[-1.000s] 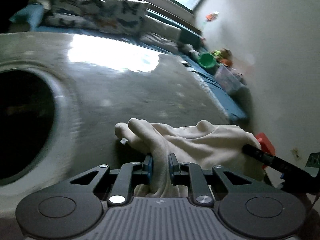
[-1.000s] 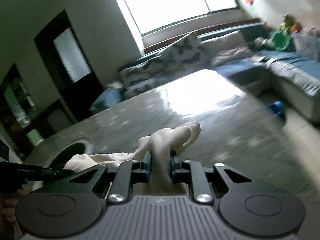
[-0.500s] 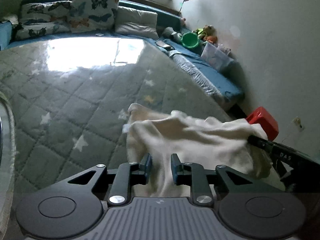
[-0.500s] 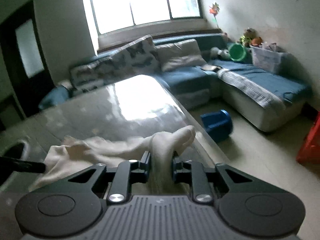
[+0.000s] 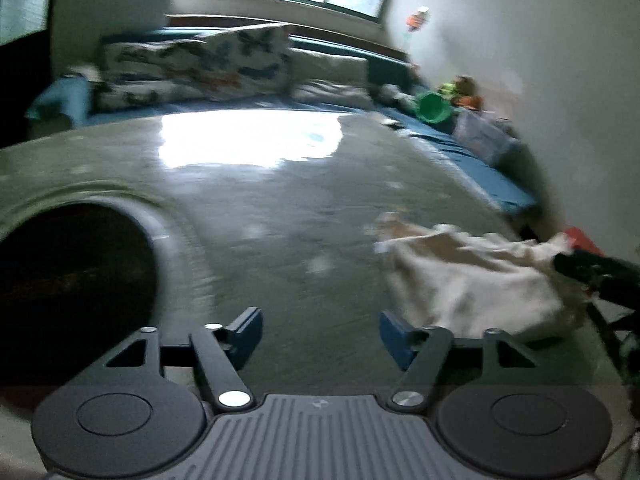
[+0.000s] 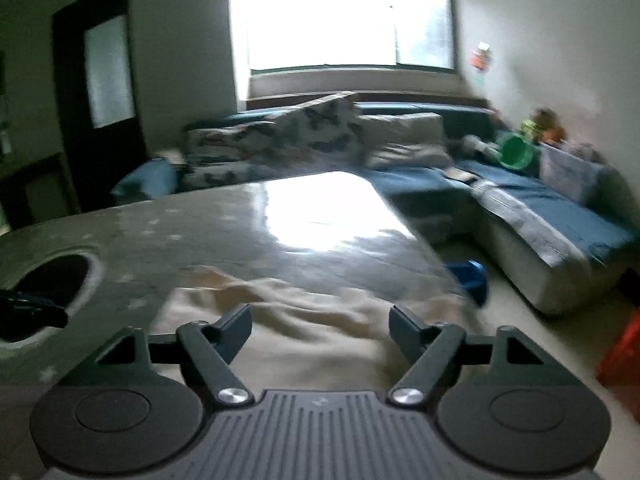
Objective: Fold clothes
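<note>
Cloth (image 6: 304, 320) lies on our worktop (image 5: 280, 208), right of our wide-apart left tongs (image 5: 320, 330), under our wide-apart right tongs (image 6: 320, 330). Dark hole (image 5: 68, 280) sits left.

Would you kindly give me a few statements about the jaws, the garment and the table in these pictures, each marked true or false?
1. The left gripper has its jaws spread wide with no cloth between them. True.
2. The right gripper is clamped on the cream garment. False: its jaws are open and the garment lies loose on the table ahead of them.
3. In the left wrist view the garment lies to the right of the gripper. True.
4. The green tub stands on the table. False: it sits on the blue sofa by the wall.
5. The table has a dark round opening. True.
</note>
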`<state>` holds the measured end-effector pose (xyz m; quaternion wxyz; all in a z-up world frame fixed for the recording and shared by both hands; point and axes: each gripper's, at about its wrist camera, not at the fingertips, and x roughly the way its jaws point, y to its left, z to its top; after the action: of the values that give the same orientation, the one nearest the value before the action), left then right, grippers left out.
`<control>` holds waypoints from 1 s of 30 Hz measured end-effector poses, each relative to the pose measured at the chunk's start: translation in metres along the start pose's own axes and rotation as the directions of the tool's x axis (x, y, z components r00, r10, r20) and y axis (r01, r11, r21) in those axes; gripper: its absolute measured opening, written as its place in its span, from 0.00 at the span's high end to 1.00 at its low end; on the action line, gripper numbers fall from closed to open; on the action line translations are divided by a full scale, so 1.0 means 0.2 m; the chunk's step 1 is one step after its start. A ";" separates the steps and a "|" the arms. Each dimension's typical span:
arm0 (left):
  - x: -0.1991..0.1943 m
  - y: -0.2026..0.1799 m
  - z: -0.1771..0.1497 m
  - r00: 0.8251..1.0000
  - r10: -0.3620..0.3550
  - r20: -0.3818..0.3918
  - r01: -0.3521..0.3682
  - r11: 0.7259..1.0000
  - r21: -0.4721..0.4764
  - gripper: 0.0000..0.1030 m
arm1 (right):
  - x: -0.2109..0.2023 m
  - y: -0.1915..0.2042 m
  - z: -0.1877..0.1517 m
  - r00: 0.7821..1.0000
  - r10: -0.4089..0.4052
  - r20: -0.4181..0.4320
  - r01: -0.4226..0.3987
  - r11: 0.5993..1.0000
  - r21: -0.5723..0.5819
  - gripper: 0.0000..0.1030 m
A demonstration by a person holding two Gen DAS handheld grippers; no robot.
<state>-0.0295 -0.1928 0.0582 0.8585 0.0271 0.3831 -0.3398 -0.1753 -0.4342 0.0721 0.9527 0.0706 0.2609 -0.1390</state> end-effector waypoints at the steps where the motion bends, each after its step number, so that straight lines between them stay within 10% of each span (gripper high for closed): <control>1: -0.03 0.04 -0.02 1.000 0.022 0.007 -0.022 1.000 -0.006 0.28 | 0.00 0.05 0.01 1.000 0.023 0.004 -0.023 1.000 -0.013 0.19; 7: -0.24 0.31 -0.15 0.983 0.176 0.043 -0.173 0.982 -0.069 0.10 | 0.09 0.40 0.01 0.985 0.168 -0.022 -0.170 0.983 -0.073 0.10; 14: -0.41 0.53 -0.31 0.912 0.399 0.093 -0.393 0.916 -0.076 0.00 | 0.25 0.74 -0.02 0.955 0.283 -0.089 -0.293 0.946 -0.137 0.04; 30: -0.44 0.83 -0.45 0.804 0.584 0.112 -0.560 0.807 -0.190 0.00 | 0.53 1.10 -0.03 0.913 0.365 -0.180 -0.397 0.898 -0.191 0.00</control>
<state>-0.0290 0.0114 0.0193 0.9492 0.0497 0.3087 -0.0363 -0.0253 -0.2478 0.0253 0.9426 0.0225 0.3219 0.0860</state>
